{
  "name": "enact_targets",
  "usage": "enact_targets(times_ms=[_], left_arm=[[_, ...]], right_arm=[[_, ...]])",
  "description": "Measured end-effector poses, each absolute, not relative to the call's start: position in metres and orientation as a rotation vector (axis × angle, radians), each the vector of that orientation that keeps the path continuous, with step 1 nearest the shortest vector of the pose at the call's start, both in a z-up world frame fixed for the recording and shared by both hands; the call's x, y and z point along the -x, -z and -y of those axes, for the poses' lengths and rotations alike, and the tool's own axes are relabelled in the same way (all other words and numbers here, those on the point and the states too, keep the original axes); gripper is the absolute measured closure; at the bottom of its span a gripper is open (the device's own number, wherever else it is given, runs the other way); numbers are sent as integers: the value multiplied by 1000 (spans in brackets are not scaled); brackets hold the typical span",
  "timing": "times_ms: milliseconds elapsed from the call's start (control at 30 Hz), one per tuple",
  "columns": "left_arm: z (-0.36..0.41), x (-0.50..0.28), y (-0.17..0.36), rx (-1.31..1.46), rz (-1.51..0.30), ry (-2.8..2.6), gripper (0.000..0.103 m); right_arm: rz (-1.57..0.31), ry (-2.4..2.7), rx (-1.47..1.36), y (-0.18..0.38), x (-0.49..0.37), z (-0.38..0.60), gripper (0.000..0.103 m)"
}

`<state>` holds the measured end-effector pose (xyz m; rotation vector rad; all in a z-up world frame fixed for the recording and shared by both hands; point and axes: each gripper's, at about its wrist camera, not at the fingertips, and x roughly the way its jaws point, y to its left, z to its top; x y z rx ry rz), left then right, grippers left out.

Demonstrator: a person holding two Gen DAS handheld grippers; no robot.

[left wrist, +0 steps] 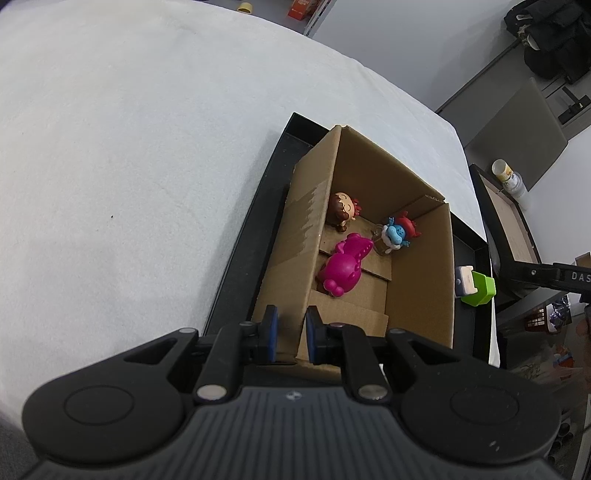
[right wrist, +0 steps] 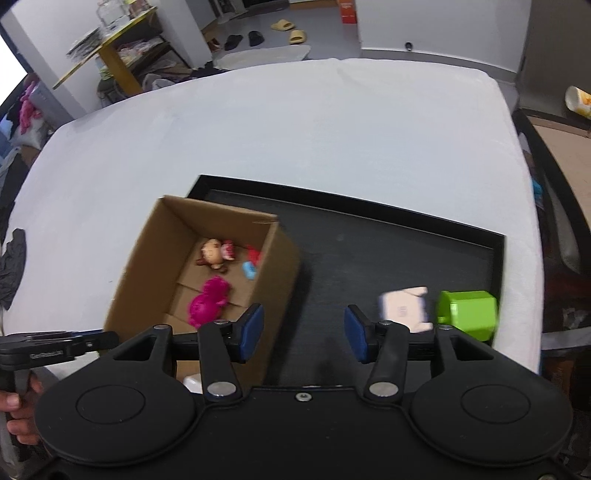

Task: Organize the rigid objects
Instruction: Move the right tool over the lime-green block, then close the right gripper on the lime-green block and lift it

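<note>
An open cardboard box [left wrist: 306,221] [right wrist: 140,254] stands on a black tray [left wrist: 251,236] [right wrist: 369,243]. Inside lie a magenta toy [left wrist: 345,266] [right wrist: 208,301], a brown-haired doll [left wrist: 341,210] [right wrist: 214,251] and a blue-and-red figure [left wrist: 397,232] [right wrist: 251,266]. A white-and-cream toy [left wrist: 466,280] [right wrist: 404,308] and a green block [left wrist: 480,288] [right wrist: 467,312] sit on the tray right of the box. My left gripper [left wrist: 291,332] is shut on the box's near left wall. My right gripper [right wrist: 304,328] is open and empty above the tray, between the box and the white toy.
The tray lies on a white cloth-covered table [left wrist: 129,166] [right wrist: 295,125]. A chair [left wrist: 509,229] stands past the table's right edge. A yellow shelf [right wrist: 110,48] and slippers on the floor [right wrist: 284,27] lie beyond the far edge.
</note>
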<state>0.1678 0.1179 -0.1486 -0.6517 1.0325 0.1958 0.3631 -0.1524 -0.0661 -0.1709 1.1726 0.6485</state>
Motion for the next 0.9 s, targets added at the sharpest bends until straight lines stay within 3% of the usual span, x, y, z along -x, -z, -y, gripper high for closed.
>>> enact_targets(times_ms=[900], left_arm=[[-119, -166, 149, 656, -1030, -189, 88]], right_arm=[[-1214, -392, 325, 133, -434, 204, 46]])
